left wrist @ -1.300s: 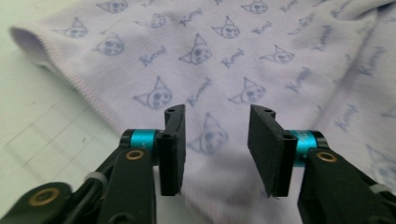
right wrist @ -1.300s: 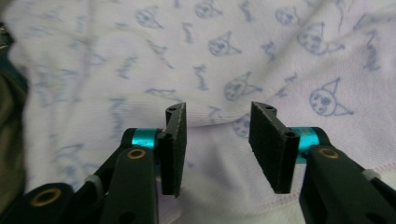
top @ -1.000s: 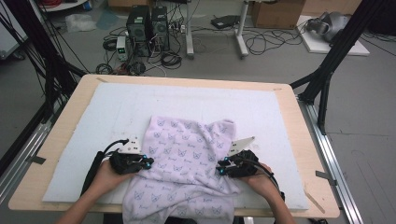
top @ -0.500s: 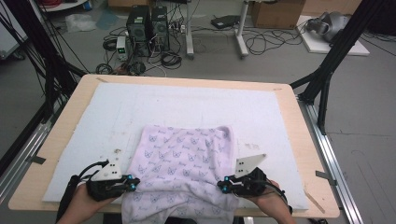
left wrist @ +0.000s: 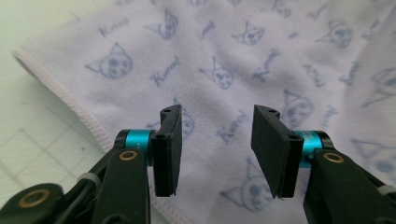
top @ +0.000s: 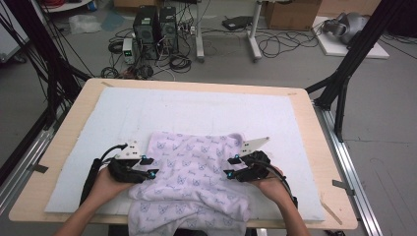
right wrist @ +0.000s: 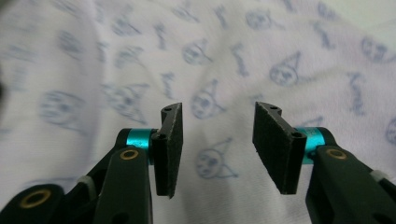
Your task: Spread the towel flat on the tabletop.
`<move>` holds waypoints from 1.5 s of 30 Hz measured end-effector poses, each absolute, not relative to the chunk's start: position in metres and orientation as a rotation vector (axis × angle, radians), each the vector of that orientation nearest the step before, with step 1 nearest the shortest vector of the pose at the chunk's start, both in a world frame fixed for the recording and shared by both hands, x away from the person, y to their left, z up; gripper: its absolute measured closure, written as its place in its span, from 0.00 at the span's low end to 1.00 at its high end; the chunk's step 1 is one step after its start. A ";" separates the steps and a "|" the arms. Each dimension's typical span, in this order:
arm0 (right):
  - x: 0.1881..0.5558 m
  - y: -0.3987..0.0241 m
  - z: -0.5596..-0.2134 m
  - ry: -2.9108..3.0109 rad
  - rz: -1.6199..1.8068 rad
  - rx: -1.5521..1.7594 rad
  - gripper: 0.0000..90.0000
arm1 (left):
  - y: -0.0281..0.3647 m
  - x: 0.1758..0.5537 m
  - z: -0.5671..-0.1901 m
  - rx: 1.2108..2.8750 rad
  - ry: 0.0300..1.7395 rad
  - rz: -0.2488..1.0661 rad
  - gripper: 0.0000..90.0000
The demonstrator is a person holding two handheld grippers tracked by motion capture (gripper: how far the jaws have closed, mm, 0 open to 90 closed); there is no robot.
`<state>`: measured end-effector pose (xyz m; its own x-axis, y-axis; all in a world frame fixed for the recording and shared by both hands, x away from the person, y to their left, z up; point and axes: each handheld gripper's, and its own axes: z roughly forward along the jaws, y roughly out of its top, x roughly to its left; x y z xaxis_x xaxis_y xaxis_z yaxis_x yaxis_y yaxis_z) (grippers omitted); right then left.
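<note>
Cloth: printed lilac cloth (top: 192, 182), rumpled, lower centre of the tabletop (top: 314, 128).
Left claw (top: 150, 168): just opened, released, nothing between its jaws.
Right claw (top: 232, 167): likewise.

White mat (top: 206, 110) on wooden table (top: 324, 162), computer towers (top: 155, 27), floor cables (top: 275, 46)

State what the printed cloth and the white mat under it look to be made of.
Cloth: soft matte knit, likely cotton; it wrinkles loosely and has a stitched hem. Mat: matte white, perhaps foam or felt; faint grid lines show in the left gripper view.
</note>
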<state>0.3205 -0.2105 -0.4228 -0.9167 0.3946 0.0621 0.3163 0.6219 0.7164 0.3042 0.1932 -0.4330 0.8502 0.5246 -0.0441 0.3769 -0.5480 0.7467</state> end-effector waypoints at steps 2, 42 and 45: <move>0.325 -0.206 -0.431 2.775 1.131 0.627 0.62 | 0.190 0.308 -0.440 2.249 0.643 0.204 0.66; 0.328 -0.196 -0.434 2.838 1.149 0.528 0.96 | 0.191 0.305 -0.433 2.259 0.643 0.227 0.97; 0.313 -0.197 -0.424 2.843 1.194 0.472 0.96 | 0.202 0.286 -0.430 2.256 0.621 0.207 0.97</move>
<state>0.3135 -0.1967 -0.4244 -0.9539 0.2842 0.0961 0.2676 0.6611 0.7009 0.2855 0.2018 -0.4297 0.8678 0.4949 -0.0445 0.3697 -0.5832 0.7233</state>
